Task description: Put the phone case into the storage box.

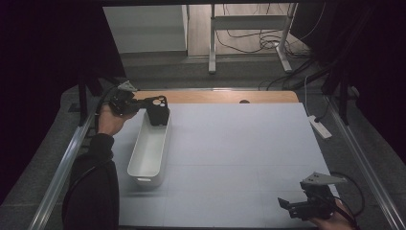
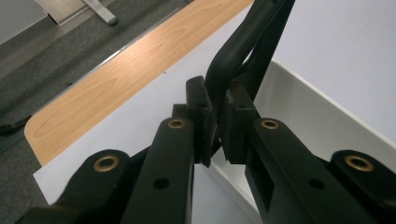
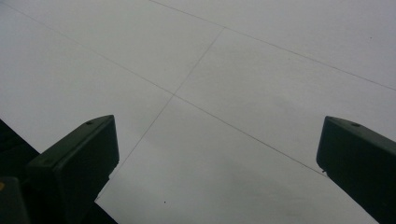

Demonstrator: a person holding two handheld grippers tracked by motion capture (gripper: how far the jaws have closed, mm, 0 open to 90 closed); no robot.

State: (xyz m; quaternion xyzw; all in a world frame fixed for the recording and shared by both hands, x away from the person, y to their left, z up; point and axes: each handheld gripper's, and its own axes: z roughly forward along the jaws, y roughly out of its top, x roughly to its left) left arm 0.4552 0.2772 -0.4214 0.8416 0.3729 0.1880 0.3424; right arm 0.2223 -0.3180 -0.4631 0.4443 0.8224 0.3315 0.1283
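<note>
Gripped between the closed jaws of the left hand-held gripper [image 1: 140, 106] is a black object [image 1: 158, 111], held over the far end of a white tray [image 1: 149, 148] near the far left corner of the surface [image 1: 239, 153]. In the left gripper view, the pads [image 2: 201, 119] are clamped on its thin curved part [image 2: 243, 51]. At the near right corner, the right hand-held gripper [image 1: 287, 205] is held with jaws wide apart and nothing between them.
</note>
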